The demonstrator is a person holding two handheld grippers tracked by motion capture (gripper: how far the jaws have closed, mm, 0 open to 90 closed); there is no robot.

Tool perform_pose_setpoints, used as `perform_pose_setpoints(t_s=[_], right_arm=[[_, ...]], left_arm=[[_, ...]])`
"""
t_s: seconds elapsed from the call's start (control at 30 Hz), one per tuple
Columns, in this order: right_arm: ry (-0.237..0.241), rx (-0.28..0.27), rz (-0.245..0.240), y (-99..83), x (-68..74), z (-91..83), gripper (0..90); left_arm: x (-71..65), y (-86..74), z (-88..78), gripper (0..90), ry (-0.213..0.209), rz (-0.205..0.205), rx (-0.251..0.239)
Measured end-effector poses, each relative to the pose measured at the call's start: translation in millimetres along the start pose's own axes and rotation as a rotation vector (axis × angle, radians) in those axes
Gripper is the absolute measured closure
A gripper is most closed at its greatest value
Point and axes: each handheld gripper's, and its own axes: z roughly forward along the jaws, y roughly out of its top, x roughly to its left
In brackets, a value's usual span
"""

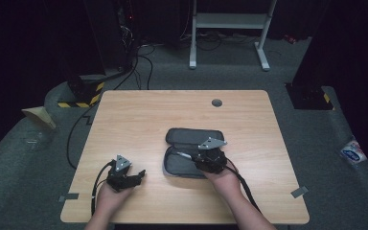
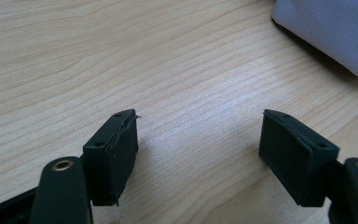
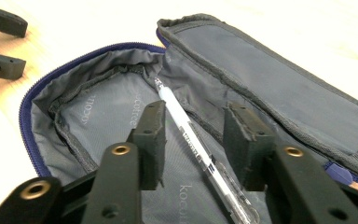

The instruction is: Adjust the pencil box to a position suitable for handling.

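Two tongs are working over one wooden worktop (image 1: 139, 120), each held in one of the person's hands. One grey fabric pencil case (image 1: 191, 152) is lying unzipped and spread flat near the middle of the worktop, its two halves side by side, a blue zipper (image 3: 25, 105) running round the edge. One pen (image 3: 200, 151) is lying inside the near half, a clear-barrelled one with a white core and dark printing, slanting across the grey lining.

The right tongs (image 1: 210, 157) are hovering over the near half of the case; in the right gripper view their jaws are standing apart, one on each side of the pen, not touching it as far as can be seen.

The left tongs (image 1: 127, 176) are resting low over bare wood to the left of the case, well clear of it. In the left gripper view their jaws are spread wide with nothing between them, and a corner of the case is showing at the upper right.

One small grey round cap (image 1: 216, 102) is sitting in the worktop near the far edge.
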Motion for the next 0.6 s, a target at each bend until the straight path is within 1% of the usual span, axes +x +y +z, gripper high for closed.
perform_pose_setpoints(t_s=[0.03,0.07,0.13,0.2,0.27,0.43,0.53,0.6], right_arm=[[-0.001,-0.006,0.008,-0.5,0.2,-1.0,55.3],[-0.002,-0.015,0.004,-0.9,-0.2,-1.9,54.3],[-0.008,-0.020,0.011,-1.8,0.3,-3.8,52.0],[-0.012,-0.030,0.004,-2.6,-0.5,-4.9,49.6],[-0.015,-0.036,0.011,-3.4,-0.8,-6.9,47.6],[-0.020,-0.052,0.020,-5.0,-1.9,-10.9,45.2],[-0.026,-0.061,0.014,-5.8,-3.4,-13.0,44.1],[-0.030,-0.062,0.026,-6.5,-3.8,-14.4,43.3]], left_arm=[[0.0,0.0,0.0,28.2,0.000,-0.001,0.000],[-0.1,0.0,0.0,28.2,0.001,0.000,0.000],[-0.2,0.0,-0.1,28.2,0.002,-0.001,0.000],[-0.3,-0.1,-0.1,28.2,0.003,-0.001,0.000],[-0.4,-0.1,-0.1,28.3,0.003,-0.001,0.000],[-0.6,-0.2,-0.3,28.3,0.005,-0.001,0.000],[-0.6,-0.3,-0.3,28.3,0.005,-0.001,0.000],[-0.6,-0.2,-0.3,28.3,0.005,-0.001,0.000]])
